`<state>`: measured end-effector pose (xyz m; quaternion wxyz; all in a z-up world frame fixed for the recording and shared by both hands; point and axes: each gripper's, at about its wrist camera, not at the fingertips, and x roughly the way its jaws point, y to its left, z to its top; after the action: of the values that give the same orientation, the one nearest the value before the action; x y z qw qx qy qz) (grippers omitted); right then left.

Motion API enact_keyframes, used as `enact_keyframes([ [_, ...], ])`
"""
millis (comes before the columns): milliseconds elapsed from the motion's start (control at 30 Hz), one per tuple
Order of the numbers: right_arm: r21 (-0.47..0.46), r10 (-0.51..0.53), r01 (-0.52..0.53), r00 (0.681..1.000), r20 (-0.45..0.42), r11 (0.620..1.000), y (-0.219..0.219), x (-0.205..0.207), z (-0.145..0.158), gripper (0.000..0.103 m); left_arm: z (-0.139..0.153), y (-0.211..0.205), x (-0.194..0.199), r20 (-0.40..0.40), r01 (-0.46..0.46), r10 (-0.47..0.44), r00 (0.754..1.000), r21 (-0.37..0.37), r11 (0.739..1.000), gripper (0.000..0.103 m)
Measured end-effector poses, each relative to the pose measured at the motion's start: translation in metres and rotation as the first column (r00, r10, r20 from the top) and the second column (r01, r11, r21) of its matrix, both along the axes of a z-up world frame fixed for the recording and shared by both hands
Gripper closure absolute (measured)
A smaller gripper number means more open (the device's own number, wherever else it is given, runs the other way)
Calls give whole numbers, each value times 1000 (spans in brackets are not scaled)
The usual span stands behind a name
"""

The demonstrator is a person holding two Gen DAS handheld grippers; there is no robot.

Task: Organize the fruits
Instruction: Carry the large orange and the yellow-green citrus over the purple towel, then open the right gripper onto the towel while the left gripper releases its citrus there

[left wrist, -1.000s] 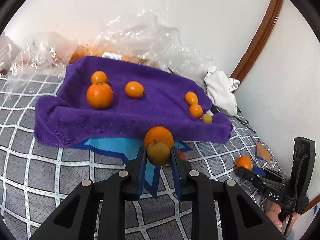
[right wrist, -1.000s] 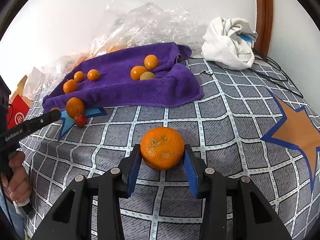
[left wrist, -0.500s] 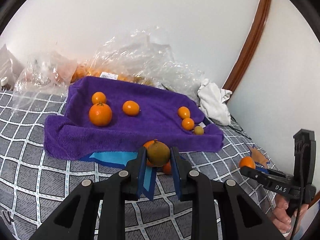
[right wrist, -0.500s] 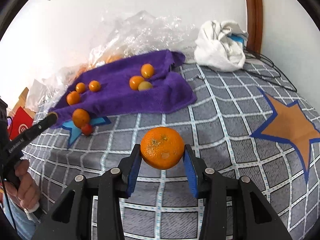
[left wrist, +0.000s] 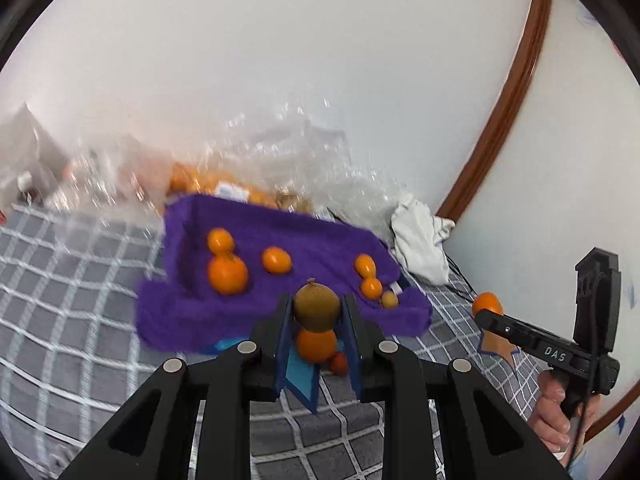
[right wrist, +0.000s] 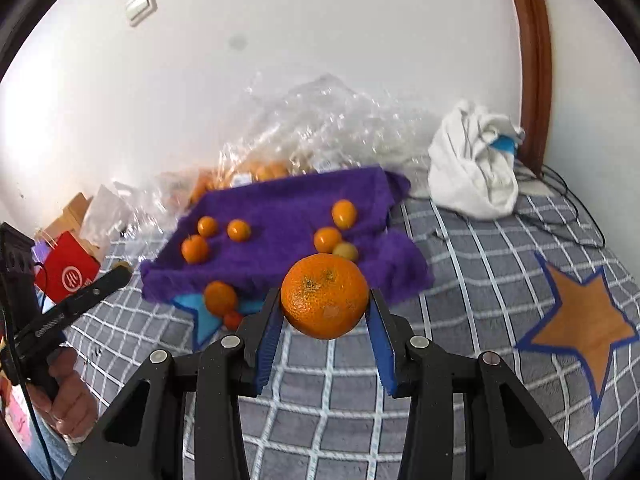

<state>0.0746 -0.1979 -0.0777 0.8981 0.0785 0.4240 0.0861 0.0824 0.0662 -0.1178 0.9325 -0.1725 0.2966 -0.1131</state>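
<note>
Left gripper (left wrist: 316, 314) clamped a brownish-green fruit (left wrist: 317, 307); right gripper (right wrist: 324, 310) clamped a big orange (right wrist: 324, 296). Only the right view showed the wall switch (right wrist: 139, 5) and red bag (right wrist: 67, 278). Purple towel (left wrist: 320, 240) with small oranges lay beyond both jaws; checked bedspread (right wrist: 460, 264) open to the right; white cloth (right wrist: 474, 176) near the far edge.

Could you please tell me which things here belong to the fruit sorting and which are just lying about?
Job:
- large orange mandarin in right gripper
- small greenish-brown fruit in left gripper
- purple towel holding small orange fruits

Lying about:
- crumpled white cloth
- red paper bag
- clear plastic wrap
</note>
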Motion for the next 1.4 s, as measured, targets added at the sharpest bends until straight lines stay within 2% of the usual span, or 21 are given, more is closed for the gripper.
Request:
enact_keyframes([
  [133,26,11,-11,1000,10,1000,5,19,4,61,15,11,10,-19,-26,25,999,-19,999,80],
  [333,22,51,-51,998,29,998,21,47,10,61,26,20,34,-40,-83,84,996,32,996,80],
  [533,32,85,-86,996,17,996,32,73,5,61,29,20,63,-69,-108,110,991,37,993,80],
  [733,69,134,-129,988,-72,989,47,101,-30,61,12,12,91,-122,-94,96,988,19,995,80],
  [933,47,163,-158,975,-153,986,59,110,-65,61,-16,-2,111,-197,-38,46,979,44,998,80],
  [1033,49,165,-159,971,-174,986,61,112,-76,61,-32,-11,119,-239,-5,17,971,50,999,80],
  [1167,58,164,-156,968,-190,986,60,114,-84,61,-50,-17,125,-271,32,-27,962,12,999,80],
  [1400,90,152,-137,970,-192,987,62,116,-94,61,-64,-22,128,-295,43,-35,955,22,999,80],
])
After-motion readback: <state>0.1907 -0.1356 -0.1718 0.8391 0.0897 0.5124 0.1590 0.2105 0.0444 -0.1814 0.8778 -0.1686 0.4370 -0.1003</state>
